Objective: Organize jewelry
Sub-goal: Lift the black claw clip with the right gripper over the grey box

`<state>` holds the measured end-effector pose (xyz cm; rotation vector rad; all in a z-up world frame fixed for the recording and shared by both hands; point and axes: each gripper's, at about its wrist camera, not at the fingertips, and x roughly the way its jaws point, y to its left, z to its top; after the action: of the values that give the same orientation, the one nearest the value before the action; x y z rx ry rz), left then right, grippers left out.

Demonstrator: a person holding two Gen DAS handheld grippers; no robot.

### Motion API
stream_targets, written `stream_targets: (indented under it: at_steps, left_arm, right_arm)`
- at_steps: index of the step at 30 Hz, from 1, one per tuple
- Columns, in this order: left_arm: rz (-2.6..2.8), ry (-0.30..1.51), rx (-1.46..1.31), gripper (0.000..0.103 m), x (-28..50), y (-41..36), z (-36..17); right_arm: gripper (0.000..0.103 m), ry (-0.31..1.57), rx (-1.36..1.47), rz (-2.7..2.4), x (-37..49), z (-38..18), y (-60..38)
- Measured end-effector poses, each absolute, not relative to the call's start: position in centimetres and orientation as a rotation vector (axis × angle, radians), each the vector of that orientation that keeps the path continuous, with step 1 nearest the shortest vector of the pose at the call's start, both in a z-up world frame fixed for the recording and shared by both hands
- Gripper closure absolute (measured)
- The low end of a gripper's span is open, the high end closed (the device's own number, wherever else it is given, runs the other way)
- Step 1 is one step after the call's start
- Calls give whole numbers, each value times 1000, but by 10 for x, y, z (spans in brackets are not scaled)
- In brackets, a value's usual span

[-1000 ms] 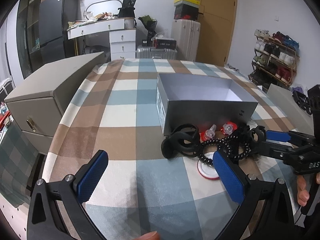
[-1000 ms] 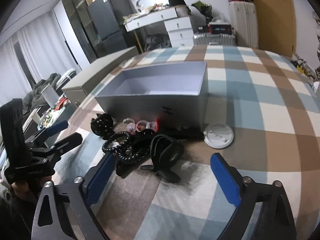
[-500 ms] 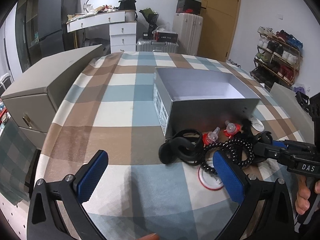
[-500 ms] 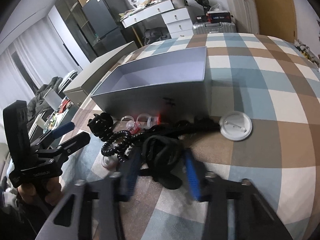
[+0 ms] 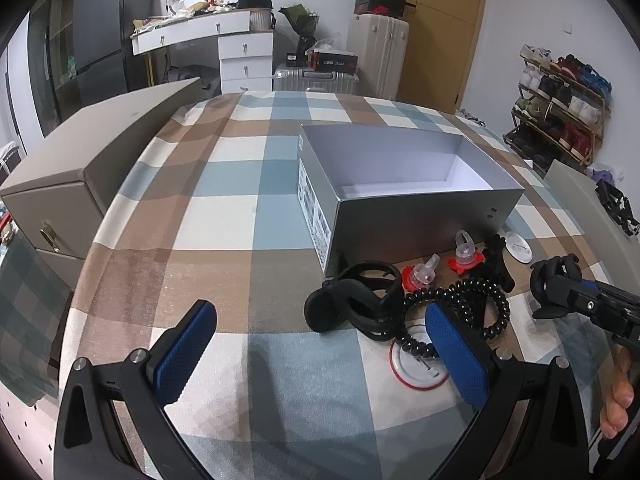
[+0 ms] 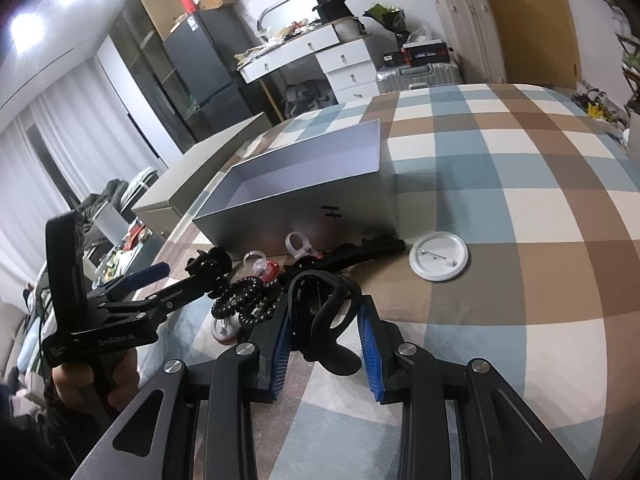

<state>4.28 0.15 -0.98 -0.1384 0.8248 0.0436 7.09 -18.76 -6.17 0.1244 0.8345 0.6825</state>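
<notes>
One open grey box sits on the checked cloth; two black hair clips; one black coiled band; two clear rings with red tops; two round white badges; one beige drawer cabinet.

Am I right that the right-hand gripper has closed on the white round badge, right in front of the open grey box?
Not quite. The right gripper has closed on a black looped clip, as the right wrist view shows. The white round badge lies untouched on the checked cloth, off to the side. The open grey box does stand just behind.
</notes>
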Motion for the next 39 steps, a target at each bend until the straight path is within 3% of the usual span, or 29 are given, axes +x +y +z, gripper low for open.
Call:
stream_targets:
  at_steps: [5, 11, 12, 13, 39]
  left_arm:
    - [18, 827, -171, 7, 47, 2, -10]
    - [-40, 861, -198, 43, 51, 0, -17]
    - [-53, 861, -200, 54, 50, -1, -16]
    - [-64, 856, -202, 56, 49, -2, -15]
    - [-57, 679, -186, 56, 46, 3, 28]
  right_arm:
    - [73, 828, 130, 686, 71, -61, -190]
    - [72, 824, 130, 691, 70, -60, -190]
    - [72, 825, 131, 692, 70, -61, -190]
    - [72, 827, 130, 694, 70, -61, -189]
    - [72, 686, 87, 738, 77, -12, -166]
